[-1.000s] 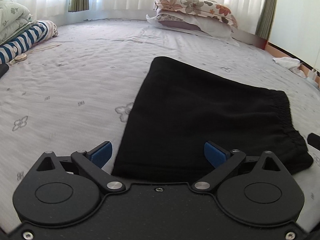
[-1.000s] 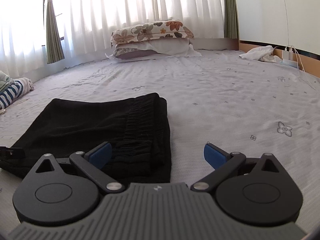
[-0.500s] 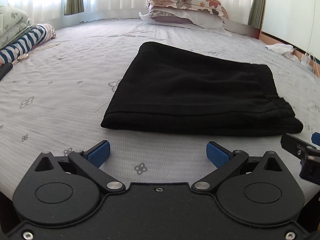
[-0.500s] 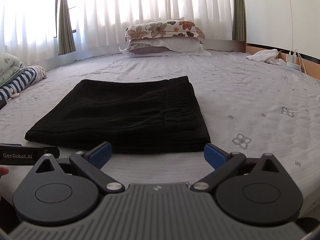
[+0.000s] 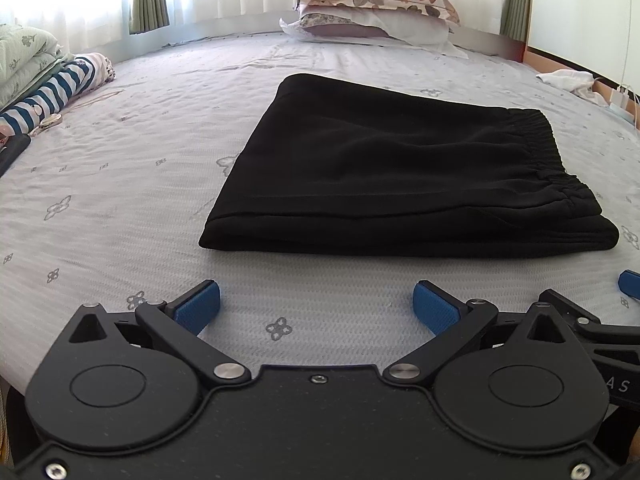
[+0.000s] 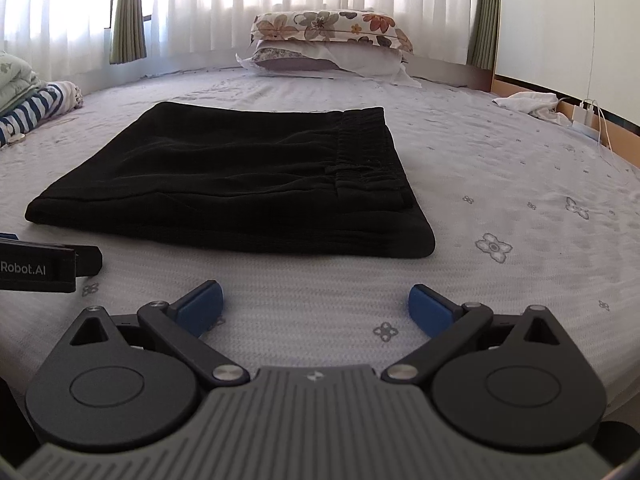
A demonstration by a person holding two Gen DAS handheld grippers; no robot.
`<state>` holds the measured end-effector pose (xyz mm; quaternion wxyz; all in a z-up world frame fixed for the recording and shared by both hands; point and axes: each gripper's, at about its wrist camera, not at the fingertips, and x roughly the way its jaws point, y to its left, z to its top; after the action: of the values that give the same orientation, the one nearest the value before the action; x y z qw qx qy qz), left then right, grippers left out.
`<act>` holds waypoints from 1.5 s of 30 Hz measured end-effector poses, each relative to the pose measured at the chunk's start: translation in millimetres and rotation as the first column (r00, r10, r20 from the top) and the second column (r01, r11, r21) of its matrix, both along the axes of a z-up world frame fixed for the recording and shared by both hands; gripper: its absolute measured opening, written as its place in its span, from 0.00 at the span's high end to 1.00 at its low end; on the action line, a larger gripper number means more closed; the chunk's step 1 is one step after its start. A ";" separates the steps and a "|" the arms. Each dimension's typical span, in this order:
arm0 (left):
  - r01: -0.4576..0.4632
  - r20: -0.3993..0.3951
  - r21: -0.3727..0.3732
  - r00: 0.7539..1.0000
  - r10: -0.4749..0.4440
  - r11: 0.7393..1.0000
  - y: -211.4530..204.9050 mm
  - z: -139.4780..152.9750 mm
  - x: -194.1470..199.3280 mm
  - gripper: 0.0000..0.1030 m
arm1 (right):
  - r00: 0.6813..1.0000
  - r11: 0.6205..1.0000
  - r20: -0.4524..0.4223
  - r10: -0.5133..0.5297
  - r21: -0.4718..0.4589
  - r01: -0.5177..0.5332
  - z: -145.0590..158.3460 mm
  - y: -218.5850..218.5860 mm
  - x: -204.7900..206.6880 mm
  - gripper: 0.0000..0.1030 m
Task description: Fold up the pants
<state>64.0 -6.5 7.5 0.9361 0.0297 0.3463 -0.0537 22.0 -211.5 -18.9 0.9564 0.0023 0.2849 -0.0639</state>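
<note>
Your left gripper (image 5: 316,306) sits nearest, jaws spread wide with nothing between them, over bare bedsheet (image 5: 120,168). Your right gripper (image 6: 316,306) is the same: jaws wide apart, empty. Just beyond both, apart from the fingertips, the black pants (image 5: 400,176) lie folded into a flat rectangle on the bed, at 12 o'clock from the left gripper and 11 o'clock from the right, waistband on the right side. Farther off, striped clothes (image 5: 56,88) lie at 10 o'clock, stacked pillows (image 5: 376,12) at 12 against the curtains (image 6: 224,4).
</note>
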 end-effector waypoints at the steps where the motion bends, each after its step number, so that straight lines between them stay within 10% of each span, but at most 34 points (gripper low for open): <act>1: -0.003 0.000 -0.003 1.000 0.003 1.000 0.1 -0.2 0.6 0.00 | 1.000 1.000 -0.002 -0.002 0.006 0.002 -0.9 0.1 0.4 0.00; 45: -0.029 -0.007 -0.009 1.000 0.029 1.000 -0.5 -3.7 3.8 0.00 | 0.998 0.999 -0.041 -0.043 0.008 0.043 -0.2 4.1 8.2 0.00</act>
<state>67.9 -6.9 3.7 0.9358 0.0200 0.3495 -0.0418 30.3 -207.4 -19.1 0.9487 0.0111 0.3048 -0.0832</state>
